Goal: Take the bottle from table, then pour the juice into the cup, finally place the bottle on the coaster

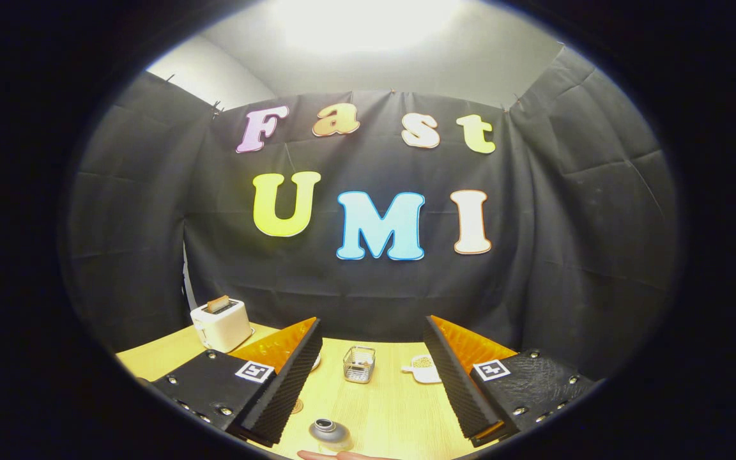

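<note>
Nearest the cam: a sliver of a person's hand at the very bottom, just beside the small clear bottle with a dark round cap, seen from above. The bottle stands upright on the pale wood-grain table, low between the fingers and closer to the left one, touching neither. Cap looks on; whether there's juice inside I can't tell — body too foreshortened.

Left to right beyond that:
- white two-slot toaster w/ a slice of bread poking up, far left at the table's back edge, well apart from the bottle
- a pale round thing peeking from behind the left finger — maybe the coaster, mostly hidden, can't say
- a faint ring mark or flat disc on the table just inside the left finger — unclear too
- small clear square glass cup w/ ribbed sides, ahead of the fingers, roughly centred between them
- white handled dish w/ something yellowish in it, just right of the cup, part-hidden by the right finger

Gripper: jaws spread wide, nothing held.

Step, as I judge it: the 1st one — bottle not yet taken. Next move calls for dropping down and back a bit so the bottle body sits between both pads, shifting left to centre it, then closing. Risk: nudging it w/ the left finger, it's narrow & prob tips easily
</note>
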`<state>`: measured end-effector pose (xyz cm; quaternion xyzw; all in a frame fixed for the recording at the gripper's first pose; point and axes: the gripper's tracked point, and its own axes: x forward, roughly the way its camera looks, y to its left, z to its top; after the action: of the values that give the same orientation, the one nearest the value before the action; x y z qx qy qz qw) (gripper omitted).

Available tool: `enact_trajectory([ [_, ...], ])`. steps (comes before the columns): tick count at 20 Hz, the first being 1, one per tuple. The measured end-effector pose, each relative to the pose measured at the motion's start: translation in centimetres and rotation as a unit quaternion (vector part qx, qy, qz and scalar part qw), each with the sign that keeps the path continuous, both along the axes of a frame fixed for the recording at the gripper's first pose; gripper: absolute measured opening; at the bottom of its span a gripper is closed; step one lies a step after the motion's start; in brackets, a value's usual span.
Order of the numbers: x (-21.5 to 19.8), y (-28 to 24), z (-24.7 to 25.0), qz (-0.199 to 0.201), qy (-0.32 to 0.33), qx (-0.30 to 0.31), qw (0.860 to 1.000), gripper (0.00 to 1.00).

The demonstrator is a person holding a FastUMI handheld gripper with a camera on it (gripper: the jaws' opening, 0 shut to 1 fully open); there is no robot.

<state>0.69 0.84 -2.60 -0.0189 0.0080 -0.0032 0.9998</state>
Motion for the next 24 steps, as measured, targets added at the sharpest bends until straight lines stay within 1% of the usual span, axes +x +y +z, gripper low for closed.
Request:
enact_trajectory([
  [3,0.2,0.6,-1.2,0.011,0.006,0.004,1.000,0.98],
  [6,0.3,1.2,-2.0,0.027,0.012,0.022,0.999,0.98],
  [9,0.5,0.9,-2.1,0.023,-0.009,0.020,1.000,0.98],
  [11,0.6,1.5,-3.5,0.026,-0.014,0.024,0.999,0.98],
  [14,0.9,2.4,-6.5,0.038,0.000,0.044,0.998,0.98],
  [21,2.4,4.0,-11.4,0.054,0.003,0.053,0.997,0.98],
  [24,2.9,4.3,-12.9,0.049,-0.013,0.052,0.997,0.98],
])
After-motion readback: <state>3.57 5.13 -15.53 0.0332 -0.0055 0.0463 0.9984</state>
